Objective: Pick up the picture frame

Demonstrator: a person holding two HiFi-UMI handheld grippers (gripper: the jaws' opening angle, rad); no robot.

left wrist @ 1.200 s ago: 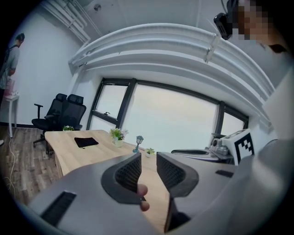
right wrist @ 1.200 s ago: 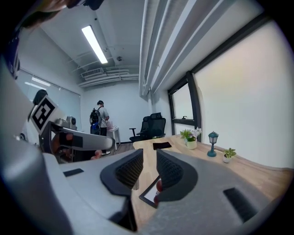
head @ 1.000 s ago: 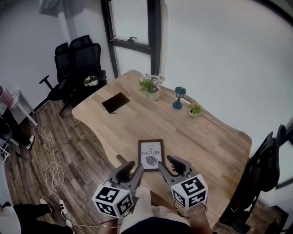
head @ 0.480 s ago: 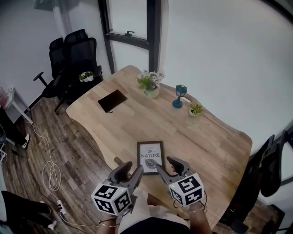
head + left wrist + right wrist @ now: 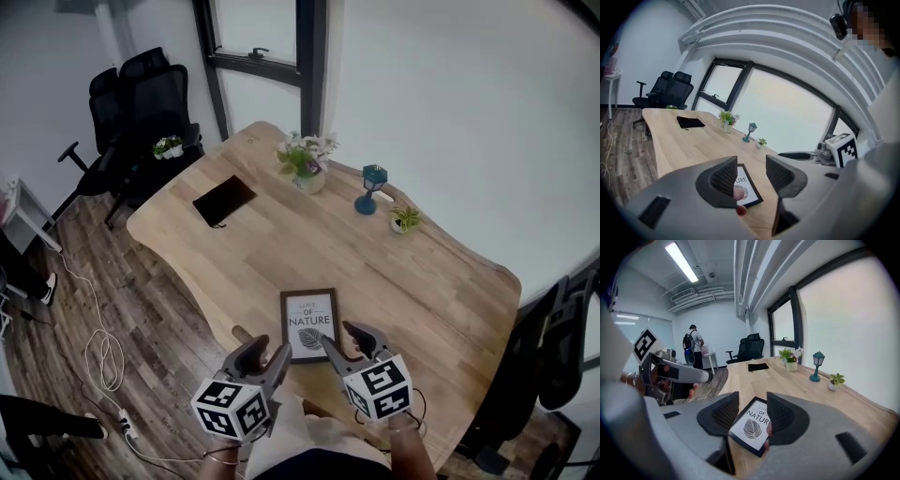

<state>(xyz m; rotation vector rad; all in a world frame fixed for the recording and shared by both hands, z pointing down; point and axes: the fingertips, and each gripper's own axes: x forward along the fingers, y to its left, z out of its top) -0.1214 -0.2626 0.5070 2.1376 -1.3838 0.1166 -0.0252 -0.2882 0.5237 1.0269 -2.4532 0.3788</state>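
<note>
A black picture frame (image 5: 309,322) with a leaf print lies flat on the wooden table (image 5: 281,253), close to its near edge. My left gripper (image 5: 264,354) hovers just short of the frame's near left corner, and my right gripper (image 5: 349,341) hovers at its near right corner. Both have just been opening their jaws and hold nothing. In the left gripper view the frame (image 5: 746,190) lies on the table beyond the wide jaws of the left gripper (image 5: 751,164). In the right gripper view the frame (image 5: 751,423) lies below and past the right gripper (image 5: 753,399).
On the table's far side stand a flower pot (image 5: 306,171), a blue lantern (image 5: 370,189) and a small potted plant (image 5: 405,219); a black pouch (image 5: 223,200) lies at the left. Office chairs (image 5: 131,103) stand at the back left. Cables (image 5: 94,356) lie on the floor. A person (image 5: 693,350) stands far off.
Both grippers' jaws have spread wider, and both grippers have sunk a little toward the frame's near end. The frame itself lies where it lay.
</note>
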